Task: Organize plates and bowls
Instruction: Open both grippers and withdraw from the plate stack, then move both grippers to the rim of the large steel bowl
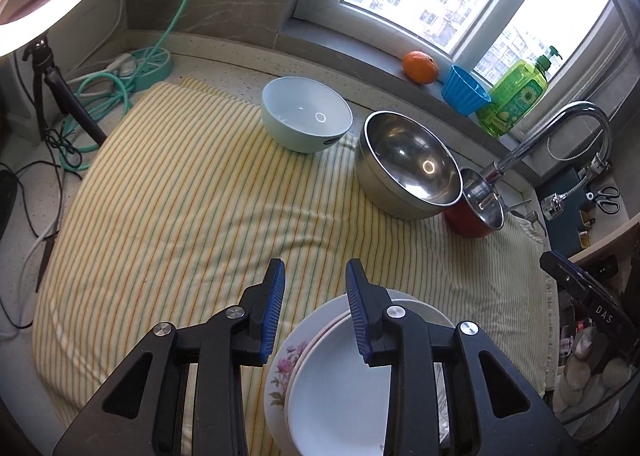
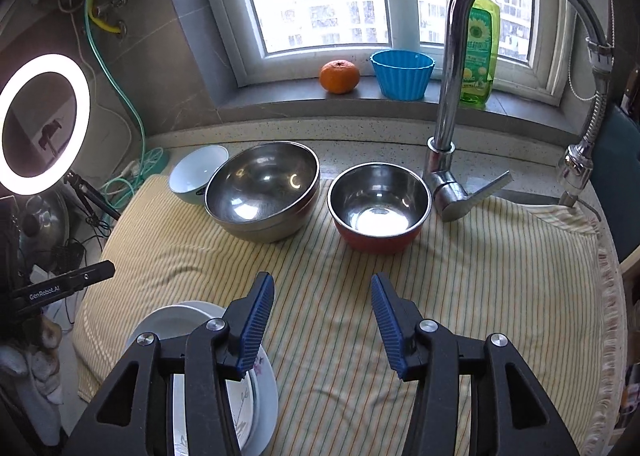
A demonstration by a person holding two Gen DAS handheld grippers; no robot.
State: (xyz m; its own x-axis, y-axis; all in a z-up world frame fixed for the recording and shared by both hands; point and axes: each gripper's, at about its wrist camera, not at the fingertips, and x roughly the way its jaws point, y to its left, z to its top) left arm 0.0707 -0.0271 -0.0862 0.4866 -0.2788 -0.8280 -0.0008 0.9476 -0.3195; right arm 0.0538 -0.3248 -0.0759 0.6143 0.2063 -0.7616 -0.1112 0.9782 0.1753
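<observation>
A stack of white plates rests on a flowered plate at the near edge of the striped cloth. My left gripper hangs just above that stack, open, with nothing between its fingers. At the back stand a pale blue bowl, a large steel bowl and a red bowl with a steel inside. In the right wrist view my right gripper is open over bare cloth, facing the steel bowl and red bowl. The plates lie to its lower left.
A tall faucet rises behind the red bowl. An orange, a blue cup and a green soap bottle sit on the window sill. A ring light, its tripod, and a power strip with cables crowd the left.
</observation>
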